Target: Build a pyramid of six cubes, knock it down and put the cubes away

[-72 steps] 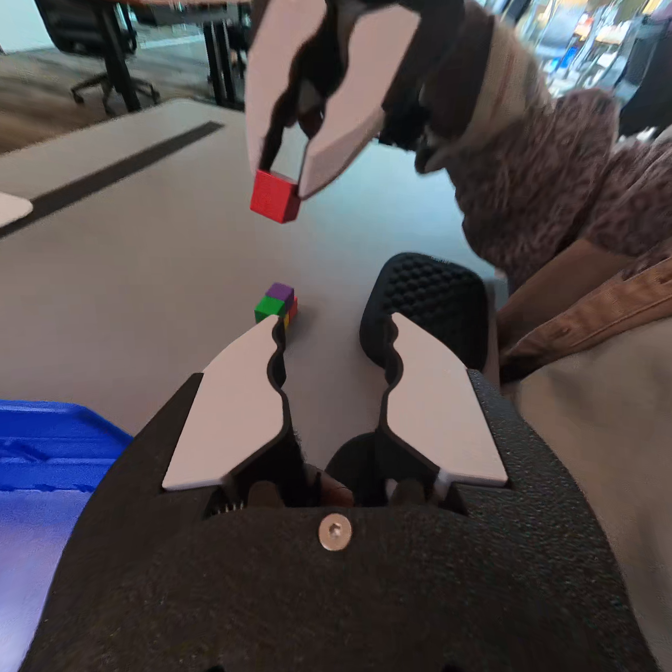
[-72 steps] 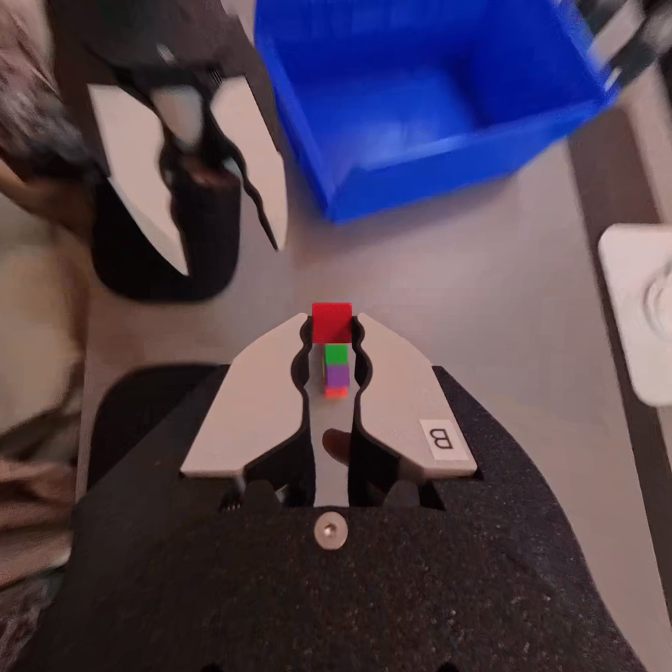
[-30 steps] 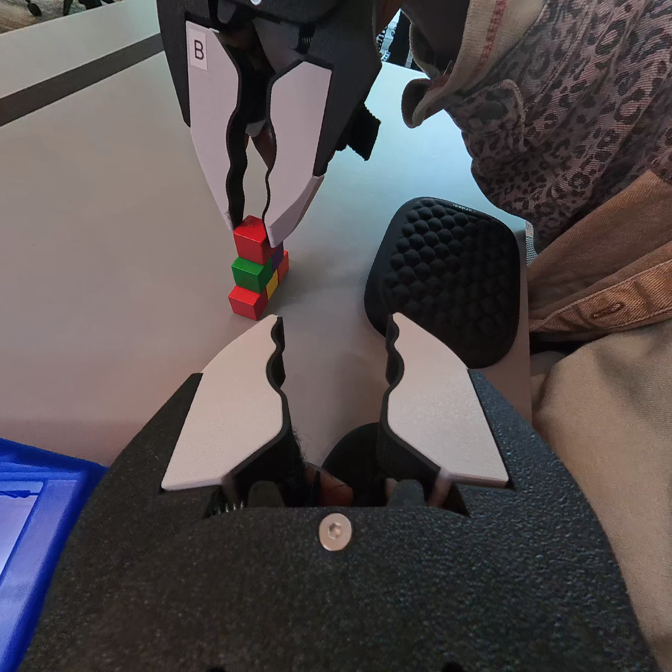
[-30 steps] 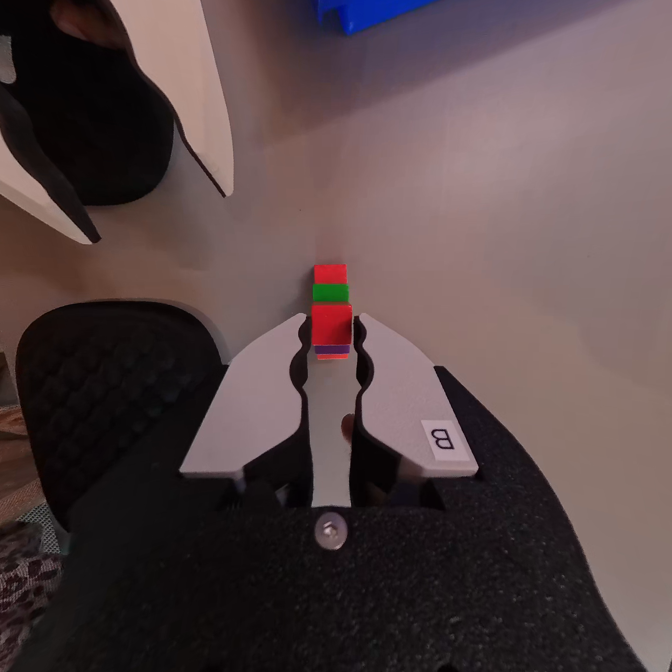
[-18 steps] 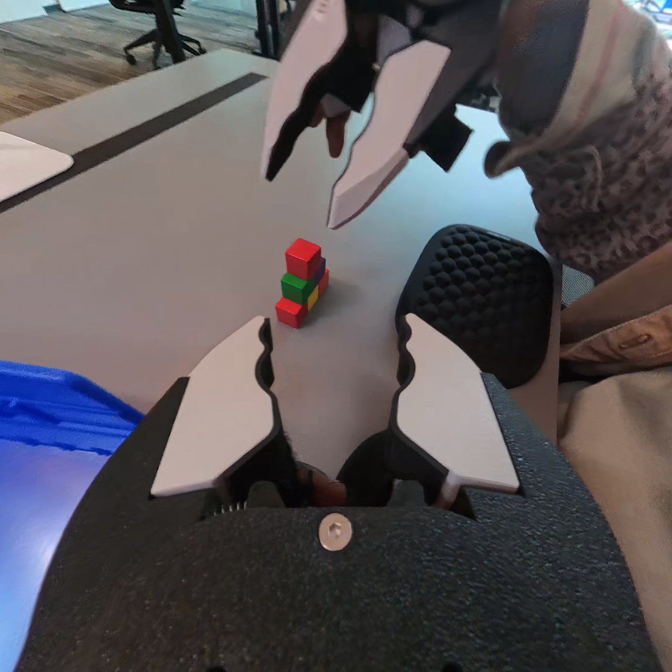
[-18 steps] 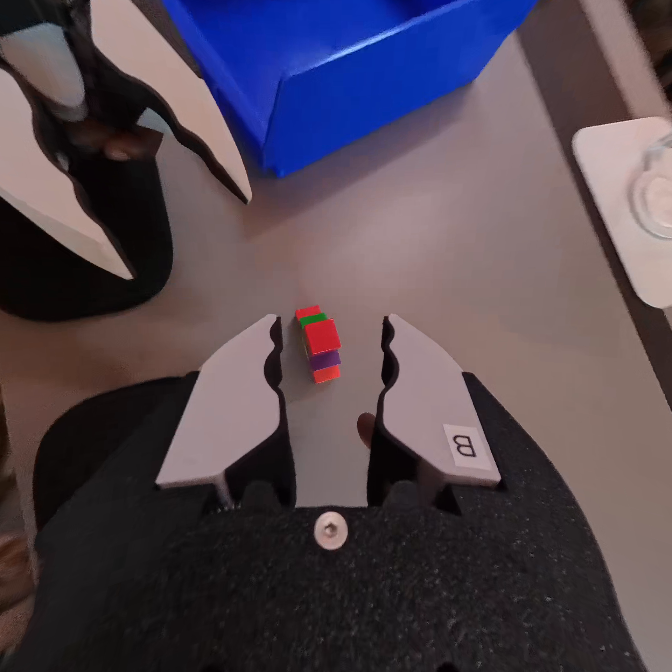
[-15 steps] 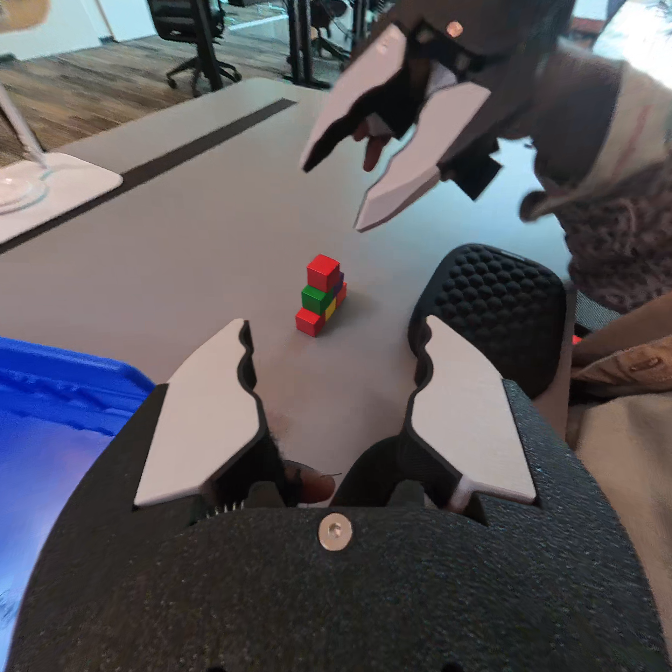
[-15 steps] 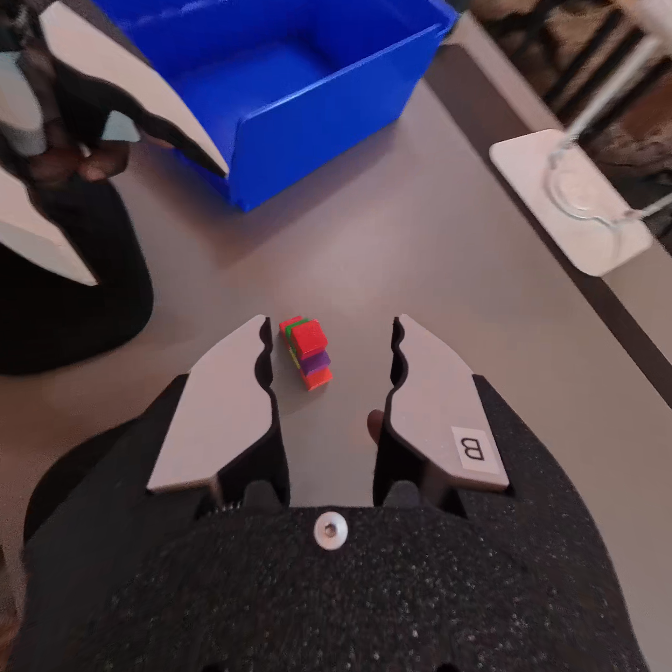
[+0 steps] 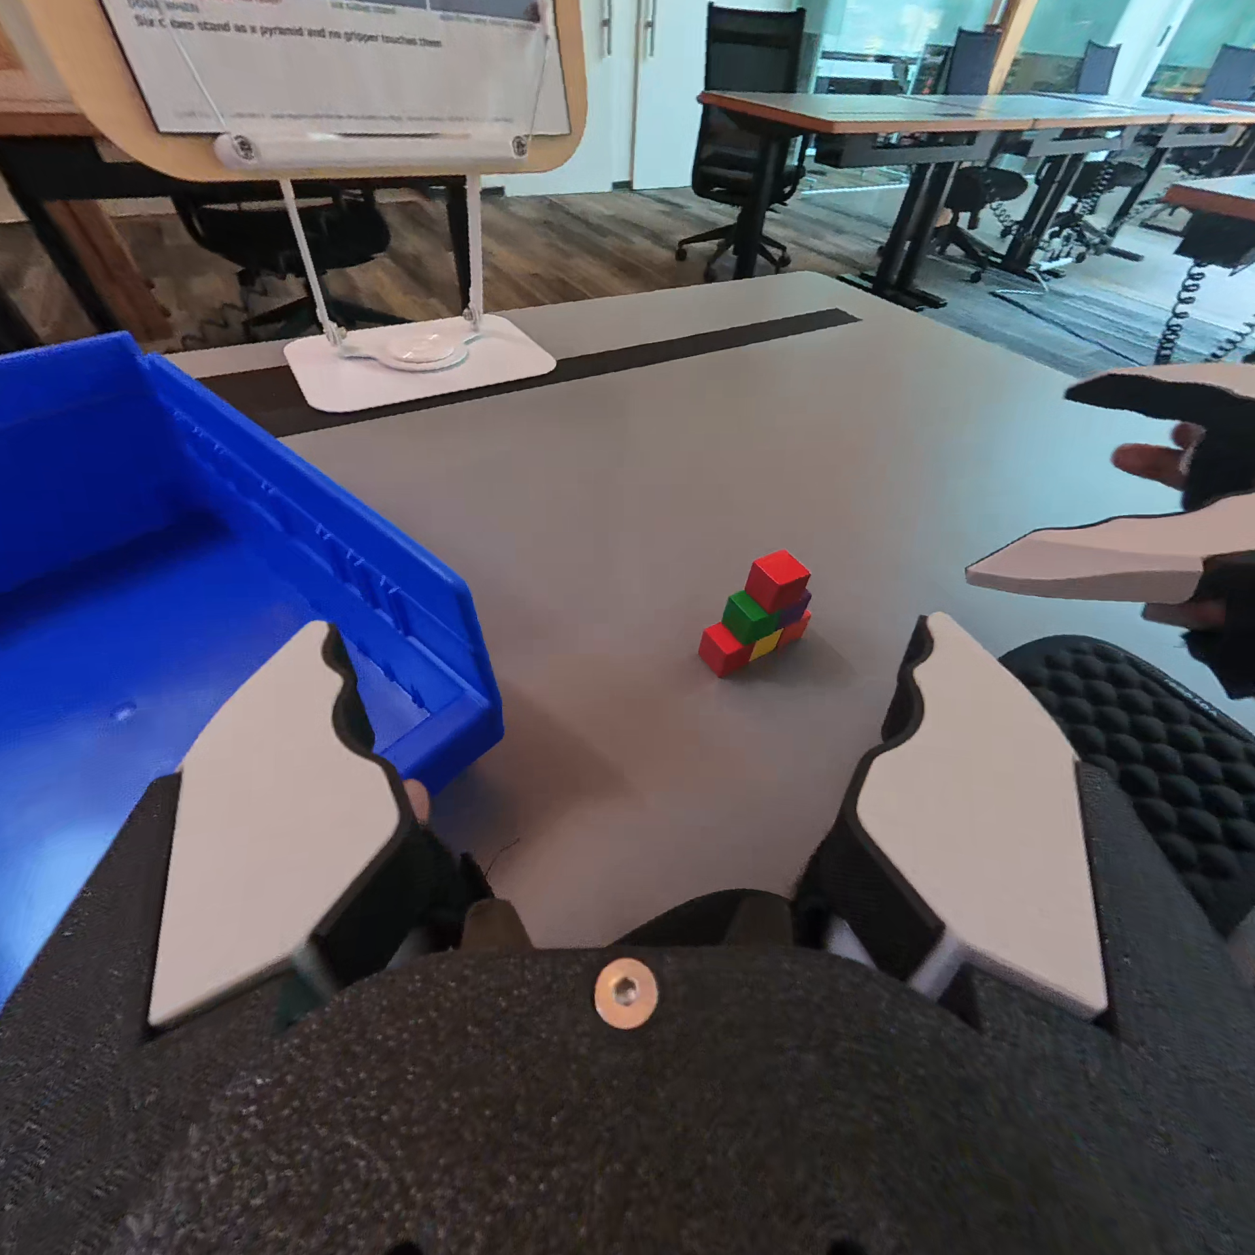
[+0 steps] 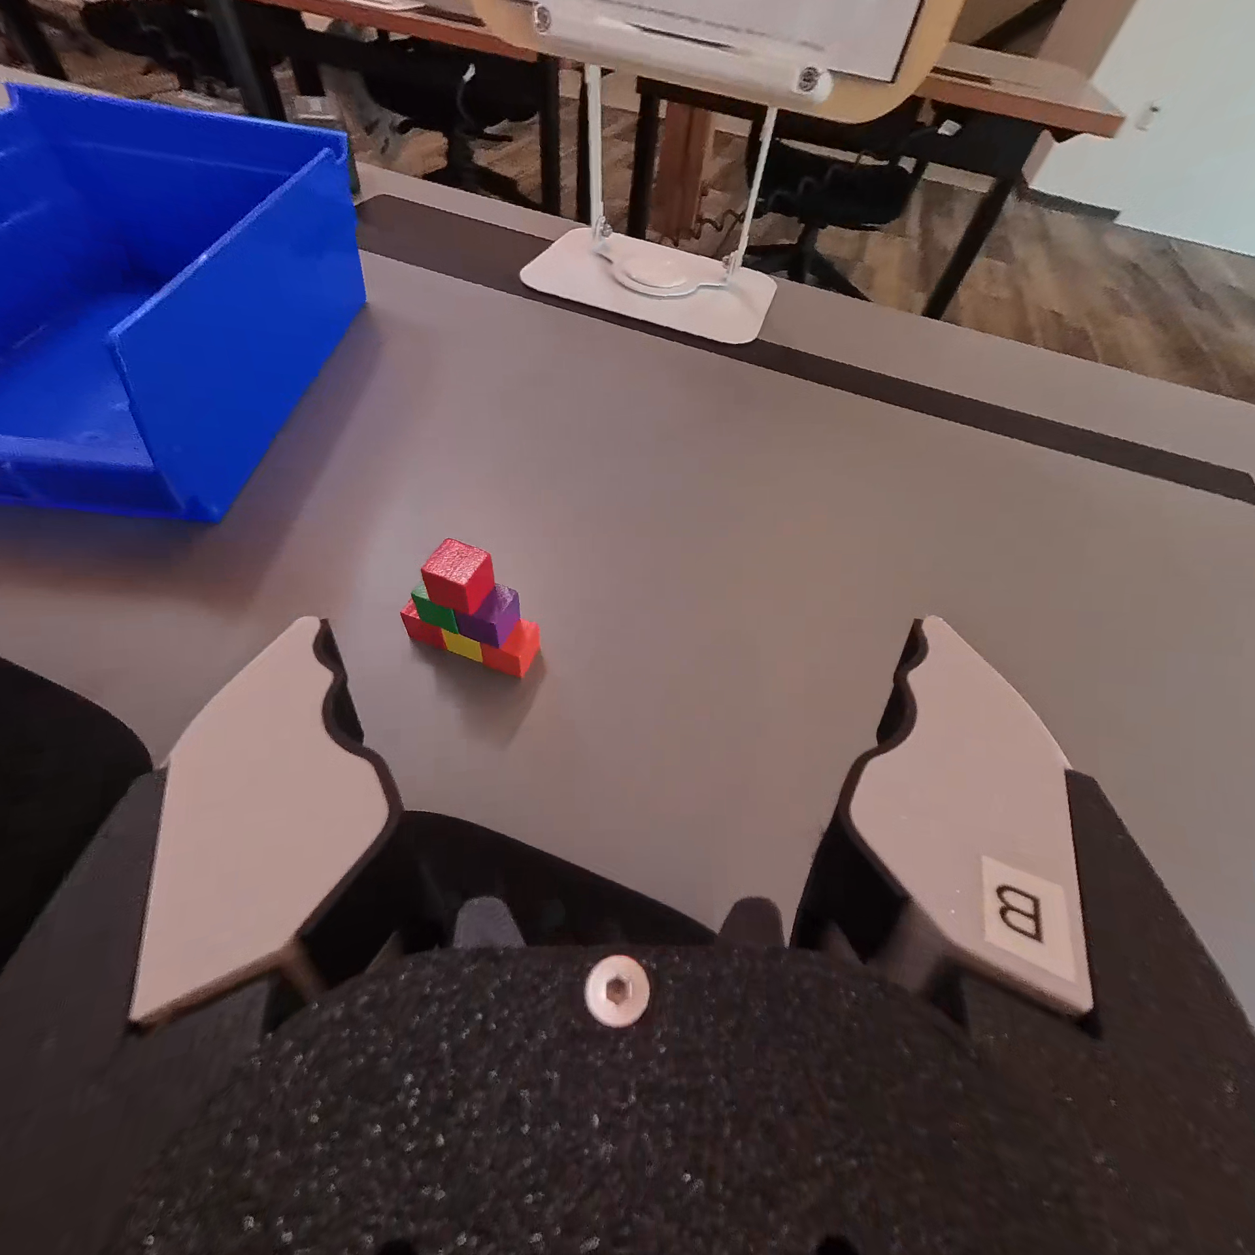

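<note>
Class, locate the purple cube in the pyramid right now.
In the right wrist view the purple cube sits in the pyramid's middle row, right of the green cube, under the top red cube and above the yellow cube.

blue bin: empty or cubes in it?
Empty as far as visible: the blue bin shows a bare floor; all six cubes stand in the pyramid.

I see an office: wood-plank floor [image 9: 557, 238], black swivel chairs [image 9: 740, 136], long wood-topped desks [image 9: 951, 112] on dark legs, glass partitions [image 9: 883, 34] at back right, a pale wall [image 10: 1154, 102], daylight coming in from the right.
</note>
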Motion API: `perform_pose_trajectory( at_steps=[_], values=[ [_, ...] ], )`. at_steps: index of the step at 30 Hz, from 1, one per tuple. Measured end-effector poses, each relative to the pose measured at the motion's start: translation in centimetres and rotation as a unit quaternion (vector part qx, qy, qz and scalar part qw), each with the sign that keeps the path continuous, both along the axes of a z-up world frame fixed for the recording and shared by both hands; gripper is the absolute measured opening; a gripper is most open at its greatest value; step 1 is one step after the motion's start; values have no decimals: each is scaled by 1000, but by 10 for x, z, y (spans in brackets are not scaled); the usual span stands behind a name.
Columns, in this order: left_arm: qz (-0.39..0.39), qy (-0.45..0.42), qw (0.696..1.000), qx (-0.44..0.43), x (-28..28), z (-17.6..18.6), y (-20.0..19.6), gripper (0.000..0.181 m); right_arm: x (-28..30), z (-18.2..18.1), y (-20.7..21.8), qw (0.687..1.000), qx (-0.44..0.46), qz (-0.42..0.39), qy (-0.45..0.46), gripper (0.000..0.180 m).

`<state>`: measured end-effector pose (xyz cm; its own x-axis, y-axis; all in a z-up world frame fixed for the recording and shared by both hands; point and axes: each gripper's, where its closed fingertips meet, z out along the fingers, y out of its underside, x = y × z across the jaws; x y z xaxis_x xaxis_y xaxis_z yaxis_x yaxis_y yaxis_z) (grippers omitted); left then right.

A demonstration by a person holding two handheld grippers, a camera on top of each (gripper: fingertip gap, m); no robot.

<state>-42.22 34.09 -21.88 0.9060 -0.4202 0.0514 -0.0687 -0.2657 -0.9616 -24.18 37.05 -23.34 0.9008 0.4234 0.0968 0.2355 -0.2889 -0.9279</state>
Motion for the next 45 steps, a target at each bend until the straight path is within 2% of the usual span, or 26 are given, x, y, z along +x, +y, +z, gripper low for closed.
perform_pose_trajectory(
  at_steps=[7, 11, 16, 38, 45],
  values=[
    [39, 25, 999, -1, -3, 0, -7, 146, 9, -8, -18, 997, -19, -57, 38, 148],
    [32, 39, 999, -14, 3, -6, -11, 146, 9, -12, -23, 997, -45, -50, 48, 147],
    [34, 49, 998, -6, 7, -5, -14, 146, 11, -6, -25, 997, -30, -52, 40, 147],
    [31, 42, 998, -23, 3, -15, -8, 146, 5, -22, -25, 998, -49, -40, 16, 145],
    [17, 47, 998, -30, 6, -20, -9, 146, -1, -25, -28, 998, -57, -19, 18, 133]
  ],
)
